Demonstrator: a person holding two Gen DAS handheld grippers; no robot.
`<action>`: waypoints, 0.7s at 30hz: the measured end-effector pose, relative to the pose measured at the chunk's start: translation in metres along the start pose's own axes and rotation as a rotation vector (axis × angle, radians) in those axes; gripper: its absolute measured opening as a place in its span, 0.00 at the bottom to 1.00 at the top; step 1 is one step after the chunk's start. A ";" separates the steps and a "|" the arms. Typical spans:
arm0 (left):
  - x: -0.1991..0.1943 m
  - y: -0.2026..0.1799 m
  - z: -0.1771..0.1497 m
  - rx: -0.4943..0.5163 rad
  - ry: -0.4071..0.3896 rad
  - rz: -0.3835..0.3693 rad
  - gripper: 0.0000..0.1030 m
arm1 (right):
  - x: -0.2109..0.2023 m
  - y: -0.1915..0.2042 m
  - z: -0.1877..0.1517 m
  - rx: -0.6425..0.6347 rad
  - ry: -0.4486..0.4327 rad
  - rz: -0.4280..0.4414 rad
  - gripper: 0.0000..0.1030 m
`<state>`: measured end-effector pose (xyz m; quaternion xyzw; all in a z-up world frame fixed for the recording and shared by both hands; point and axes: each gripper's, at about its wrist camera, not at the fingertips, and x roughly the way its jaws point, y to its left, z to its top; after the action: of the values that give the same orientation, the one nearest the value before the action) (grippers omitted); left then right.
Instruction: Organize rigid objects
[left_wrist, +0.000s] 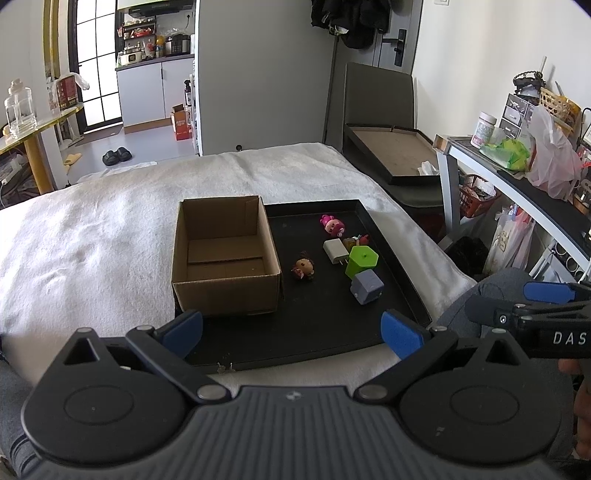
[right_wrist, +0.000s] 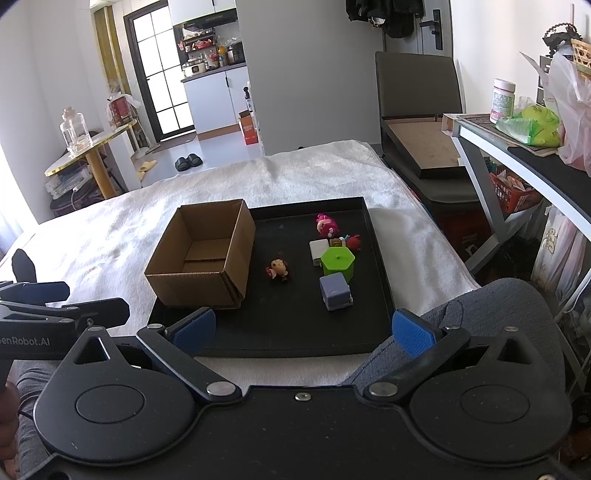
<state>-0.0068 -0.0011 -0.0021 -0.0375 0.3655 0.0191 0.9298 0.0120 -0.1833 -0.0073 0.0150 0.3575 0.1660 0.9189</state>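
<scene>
A black tray (left_wrist: 399, 273) (right_wrist: 376, 258) lies on a white towel. An empty cardboard box (left_wrist: 225, 254) (right_wrist: 203, 254) stands on its left part. To the right lie a brown-haired doll (left_wrist: 303, 268) (right_wrist: 277, 270), a pink doll (left_wrist: 332, 225) (right_wrist: 327, 225), a white charger (left_wrist: 335, 251) (right_wrist: 318, 250), a green hexagonal block (left_wrist: 362, 260) (right_wrist: 338, 261), a grey-purple cube (left_wrist: 366, 286) (right_wrist: 335, 291) and a small red figure (left_wrist: 359, 240) (right_wrist: 352, 242). My left gripper (left_wrist: 291, 332) is open and empty at the tray's near edge. My right gripper (right_wrist: 304, 330) is open and empty there too.
A white towel (left_wrist: 92, 229) (right_wrist: 92, 221) covers the surface. A dark chair with a shallow box (left_wrist: 395, 151) (right_wrist: 424, 144) stands behind right. A cluttered desk (left_wrist: 517, 173) (right_wrist: 517, 147) is at the right. My knee in grey (right_wrist: 491, 314) is near the tray's right corner.
</scene>
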 end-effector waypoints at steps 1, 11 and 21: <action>0.000 0.000 0.000 0.000 0.000 0.001 0.99 | 0.000 0.000 0.000 0.001 0.000 0.000 1.00; 0.008 0.004 0.000 -0.010 -0.006 0.008 0.99 | 0.003 -0.008 0.003 0.016 -0.009 0.001 1.00; 0.035 0.013 0.005 -0.036 0.026 0.033 0.99 | 0.024 -0.010 0.005 0.012 -0.010 0.010 1.00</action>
<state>0.0212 0.0128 -0.0226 -0.0483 0.3780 0.0404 0.9237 0.0347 -0.1853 -0.0203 0.0231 0.3540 0.1684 0.9197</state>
